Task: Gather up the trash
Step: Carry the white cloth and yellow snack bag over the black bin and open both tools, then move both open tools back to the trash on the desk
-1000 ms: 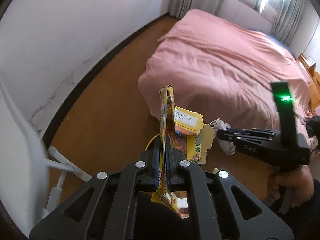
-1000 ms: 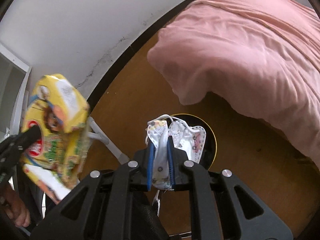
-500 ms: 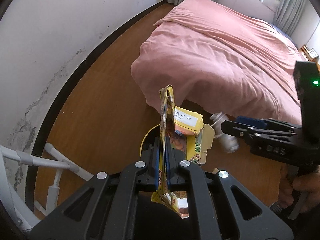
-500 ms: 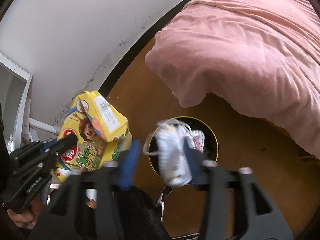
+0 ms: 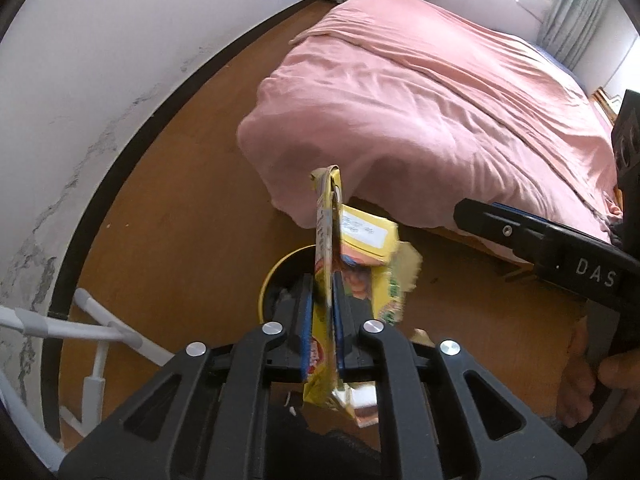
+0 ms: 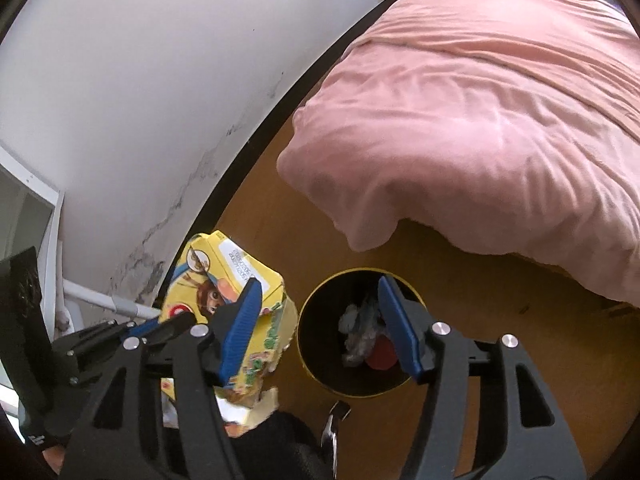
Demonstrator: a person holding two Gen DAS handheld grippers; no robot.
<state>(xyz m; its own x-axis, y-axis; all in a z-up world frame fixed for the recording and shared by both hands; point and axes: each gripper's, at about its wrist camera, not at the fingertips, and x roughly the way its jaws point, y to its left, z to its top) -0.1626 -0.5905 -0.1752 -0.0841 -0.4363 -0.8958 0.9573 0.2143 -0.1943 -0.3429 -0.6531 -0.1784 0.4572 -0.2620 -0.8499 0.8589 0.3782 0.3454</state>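
Below our right gripper point(image 6: 320, 328) sits a round bin point(image 6: 320, 376) with a yellow rim on the brown wooden floor point(image 6: 500, 320). We see crumpled pale trash point(image 6: 356, 332) lying inside it, with something red point(image 6: 382, 356) just beside that at about 4 o'clock. The jaws of this gripper are spread wide and hold nothing; their blue pads point(image 6: 240, 324) frame the bin's opening from either side.

At 9 o'clock from the bin, our left gripper point(image 6: 160, 326) holds a crushed yellow carton point(image 6: 224, 292) printed with a cartoon figure in a cap. In the left wrist view the left gripper point(image 5: 324, 312) has its jaws pinching the yellow carton point(image 5: 360, 256) edge-on, so the flattened carton stands upright between the blue pads, its torn lower flap hanging below them. The bin point(image 5: 276, 280) shows partly behind the fingers, with the carton over its rim region; we cannot tell whether it is directly above the opening. The right gripper point(image 5: 532, 240) reaches in from 3 o'clock, gripped by a hand point(image 5: 592, 388).

A bed under a pink cover point(image 6: 480, 120) fills the 1 o'clock side, one corner overhanging the floor near the bin. A white wall point(image 6: 140, 80) with a dark baseboard runs along 10 o'clock, and a white metal frame point(image 5: 92, 332) stands at 8 o'clock in the left wrist view.
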